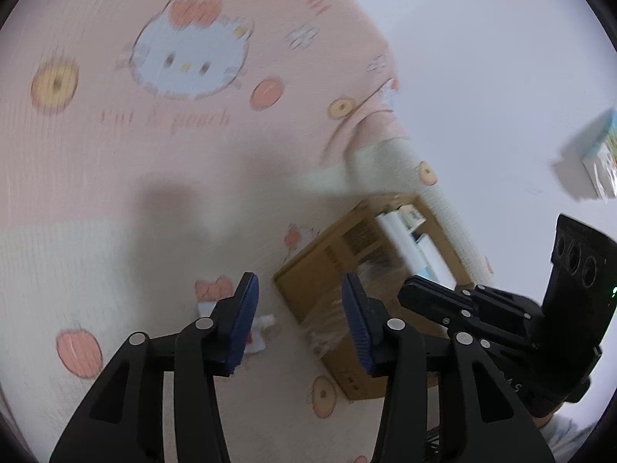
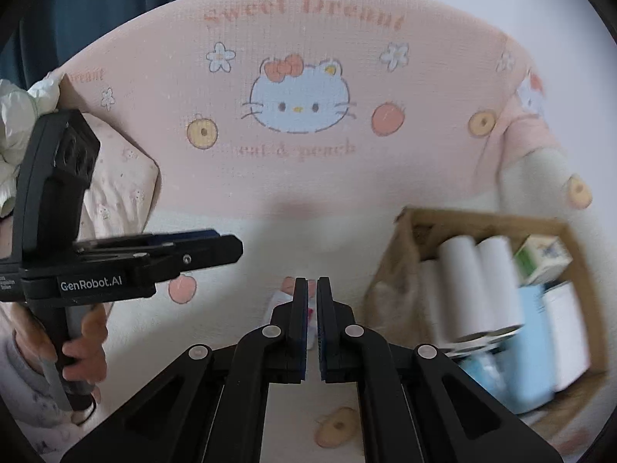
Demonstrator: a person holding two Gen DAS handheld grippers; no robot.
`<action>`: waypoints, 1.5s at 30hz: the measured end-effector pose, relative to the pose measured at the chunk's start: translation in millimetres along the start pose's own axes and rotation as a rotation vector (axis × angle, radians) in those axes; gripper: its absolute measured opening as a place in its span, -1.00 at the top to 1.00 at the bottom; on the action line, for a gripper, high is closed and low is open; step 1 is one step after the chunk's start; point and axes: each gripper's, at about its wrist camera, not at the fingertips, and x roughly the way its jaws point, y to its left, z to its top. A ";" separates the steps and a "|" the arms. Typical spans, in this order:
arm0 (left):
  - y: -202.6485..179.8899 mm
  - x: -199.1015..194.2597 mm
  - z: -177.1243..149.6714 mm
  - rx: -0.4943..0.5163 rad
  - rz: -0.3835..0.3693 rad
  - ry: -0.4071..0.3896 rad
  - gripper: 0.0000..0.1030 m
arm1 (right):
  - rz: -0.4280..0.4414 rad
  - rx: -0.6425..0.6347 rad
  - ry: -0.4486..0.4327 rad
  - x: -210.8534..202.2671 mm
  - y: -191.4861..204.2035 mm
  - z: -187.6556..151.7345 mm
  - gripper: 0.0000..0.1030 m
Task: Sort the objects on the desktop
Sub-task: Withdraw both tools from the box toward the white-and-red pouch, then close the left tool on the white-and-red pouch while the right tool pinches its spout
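Note:
An open cardboard box (image 2: 389,270) sits on the pink cat-print cloth (image 2: 308,177). It holds white rolls (image 2: 474,281), a pale blue box (image 2: 532,347) and a green-and-white carton (image 2: 540,258). My left gripper (image 1: 300,281) is open over the cloth just left of the box (image 1: 316,293), with nothing pressed between its blue pads. A small white-and-red packet (image 1: 262,332) lies on the cloth beneath it. My right gripper (image 2: 312,281) is shut and empty, hovering left of the box with the packet (image 2: 279,301) just behind its tips. The left gripper (image 2: 235,249) shows side-on at the left.
A hand (image 2: 85,339) grips the left tool's handle beside a pale quilted sleeve (image 2: 15,115). The cloth's edge falls away to a white surface (image 1: 501,77) on the right, where a small light-blue box (image 1: 601,150) lies. The right gripper (image 1: 405,293) reaches across the cardboard box.

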 end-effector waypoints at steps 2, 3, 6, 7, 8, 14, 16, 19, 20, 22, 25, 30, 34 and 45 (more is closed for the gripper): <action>15.9 10.0 -9.6 -0.038 -0.001 0.031 0.03 | 0.024 -0.014 -0.001 15.6 5.8 -12.9 0.99; 22.9 14.7 -13.7 -0.053 -0.005 0.043 0.03 | 0.029 -0.026 -0.001 21.6 9.9 -18.0 0.99; 43.9 28.3 -26.5 -0.107 -0.010 0.076 0.03 | 0.034 -0.084 -0.011 42.9 26.4 -40.9 0.99; 49.5 32.0 -29.9 -0.122 -0.007 0.083 0.03 | 0.035 -0.085 -0.016 47.7 29.7 -46.7 0.99; 55.1 35.2 -33.8 -0.132 -0.005 0.086 0.03 | 0.045 -0.074 -0.025 54.2 32.0 -54.8 0.99; 72.4 46.8 -46.8 -0.128 0.013 0.071 0.03 | 0.136 0.090 -0.011 92.5 26.3 -85.0 0.98; 78.4 54.3 -51.8 -0.129 0.032 0.084 0.03 | 0.205 0.125 0.003 102.0 25.1 -93.0 0.98; 88.9 64.4 -57.3 -0.148 0.037 0.109 0.09 | 0.196 0.140 0.036 114.3 26.4 -103.0 0.98; 92.0 69.0 -59.3 -0.153 0.032 0.123 0.25 | 0.165 0.115 0.039 117.0 28.7 -105.2 0.98; 95.8 75.4 -62.9 -0.158 0.032 0.146 0.42 | 0.100 0.071 0.033 119.7 32.5 -107.9 0.98; 100.2 81.9 -66.8 -0.172 0.040 0.156 0.42 | 0.047 0.044 0.032 124.4 34.3 -109.9 0.98; 107.6 89.1 -69.3 -0.216 0.079 0.170 0.40 | -0.031 0.045 0.038 139.3 32.9 -112.8 0.98; 108.8 96.0 -67.1 -0.236 0.066 0.171 0.30 | -0.093 0.110 0.014 141.5 20.7 -114.2 0.98; 107.5 107.9 -60.5 -0.265 0.036 0.189 0.29 | -0.134 0.164 0.097 172.5 12.7 -113.0 0.98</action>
